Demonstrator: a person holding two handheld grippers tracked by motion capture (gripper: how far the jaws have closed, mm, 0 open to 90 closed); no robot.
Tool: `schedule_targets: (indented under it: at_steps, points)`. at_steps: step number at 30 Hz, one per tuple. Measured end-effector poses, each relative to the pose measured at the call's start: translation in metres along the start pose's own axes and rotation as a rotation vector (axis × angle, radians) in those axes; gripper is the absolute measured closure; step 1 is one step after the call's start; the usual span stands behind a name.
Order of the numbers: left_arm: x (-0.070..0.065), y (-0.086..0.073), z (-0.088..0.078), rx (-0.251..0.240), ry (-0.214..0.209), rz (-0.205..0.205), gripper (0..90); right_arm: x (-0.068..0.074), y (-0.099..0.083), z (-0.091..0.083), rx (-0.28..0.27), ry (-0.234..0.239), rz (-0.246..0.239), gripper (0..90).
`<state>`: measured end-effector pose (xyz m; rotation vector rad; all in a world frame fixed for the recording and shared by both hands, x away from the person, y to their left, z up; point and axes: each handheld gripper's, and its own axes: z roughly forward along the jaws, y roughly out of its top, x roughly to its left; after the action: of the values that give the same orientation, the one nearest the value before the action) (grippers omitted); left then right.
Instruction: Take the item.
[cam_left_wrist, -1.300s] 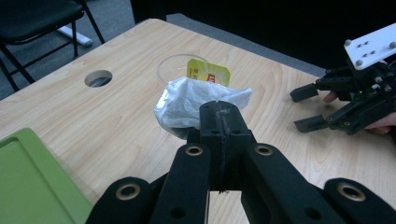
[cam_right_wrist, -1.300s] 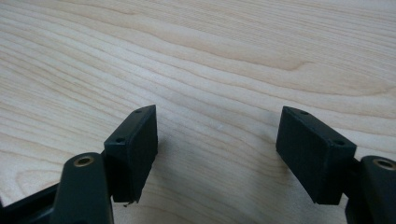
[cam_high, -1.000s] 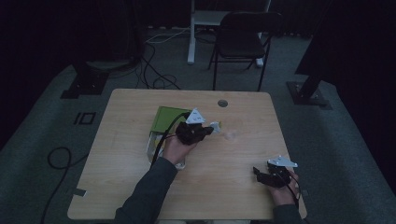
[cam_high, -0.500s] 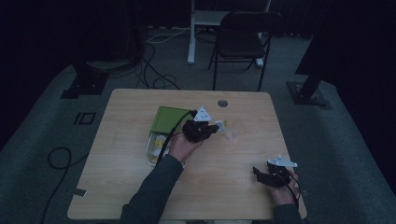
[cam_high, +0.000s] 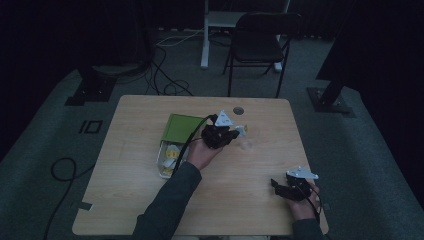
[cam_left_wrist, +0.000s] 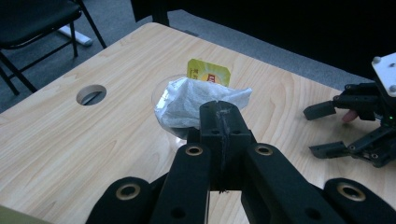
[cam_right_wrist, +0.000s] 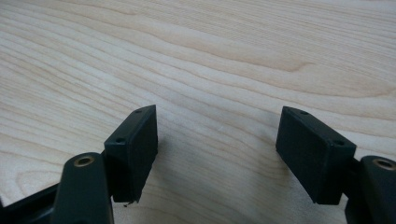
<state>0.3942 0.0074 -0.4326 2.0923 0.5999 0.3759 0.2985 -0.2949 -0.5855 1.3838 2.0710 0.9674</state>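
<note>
1. Looking down from the high view, we see the left hand-held gripper (cam_high: 234, 134) raised over the middle of the table (cam_high: 125, 200), carrying a small white sachet (cam_high: 241, 131) at its tip. A green box (cam_high: 181, 128) with yellow packets lies just to its left. The right hand-held gripper (cam_high: 278, 186) rests at the near right corner, well apart from everything.

2. In the left gripper view, our left hand-held gripper (cam_left_wrist: 219, 116) is clenched on the sachet (cam_left_wrist: 187, 105), a crumpled white pouch with a yellow tag (cam_left_wrist: 208, 72) behind it. It hangs over what may be a clear cup; we cannot tell for sure. We judge the sachet light, soft and easily torn, so a pinch at its gathered top edge suits it best.

3. In the right gripper view, our right hand-held gripper (cam_right_wrist: 215, 140) is released, jaws wide apart with bare table (cam_right_wrist: 196, 46) between them.
</note>
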Motion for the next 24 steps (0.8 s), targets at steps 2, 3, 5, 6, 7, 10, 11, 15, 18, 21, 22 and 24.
schedule_targets:
  at_steps: [2, 3, 5, 6, 7, 10, 11, 15, 18, 21, 22, 24]
  points:
    - [-0.001, 0.003, 0.004, 0.004, 0.000, 0.001, 90.0, 0.000, 0.000, 0.000, 0.001, 0.000, 0.001, 29.3]
    - [-0.001, 0.004, 0.005, 0.005, 0.000, 0.003, 90.0, 0.000, 0.000, 0.000, 0.001, 0.000, 0.001, 29.3]
    - [-0.001, 0.006, 0.006, 0.005, 0.001, 0.004, 90.0, 0.000, 0.000, 0.000, 0.001, 0.000, 0.001, 29.3]
    - [-0.001, 0.006, 0.006, 0.005, 0.001, 0.004, 90.0, 0.000, 0.000, 0.000, 0.001, 0.000, 0.001, 29.3]
    - [-0.001, 0.008, 0.008, -0.003, -0.004, 0.001, 90.0, 0.000, 0.000, 0.000, 0.001, 0.000, 0.000, 29.3]
    - [-0.001, 0.011, 0.009, -0.014, -0.009, -0.003, 90.0, 0.000, 0.000, 0.000, 0.001, 0.001, -0.001, 29.3]
    - [0.000, 0.011, 0.009, -0.015, -0.008, -0.003, 90.0, 0.000, 0.000, 0.000, 0.001, 0.001, -0.001, 29.3]
    - [0.002, 0.011, 0.012, -0.012, -0.001, -0.007, 90.0, 0.000, 0.000, 0.000, 0.001, 0.002, 0.000, 29.3]
    - [0.002, 0.010, 0.015, -0.006, 0.006, -0.008, 90.0, 0.001, 0.001, 0.001, 0.002, 0.003, -0.001, 29.3]
    - [0.004, 0.010, 0.018, -0.004, 0.006, -0.013, 90.0, 0.001, 0.001, 0.001, 0.002, 0.003, -0.001, 29.3]
    - [0.004, 0.010, 0.018, -0.002, 0.005, -0.015, 90.0, 0.001, 0.001, 0.001, 0.002, 0.003, -0.001, 29.3]
    - [0.004, 0.011, 0.020, -0.001, 0.005, -0.017, 90.0, 0.001, 0.001, 0.001, 0.002, 0.003, -0.001, 29.3]
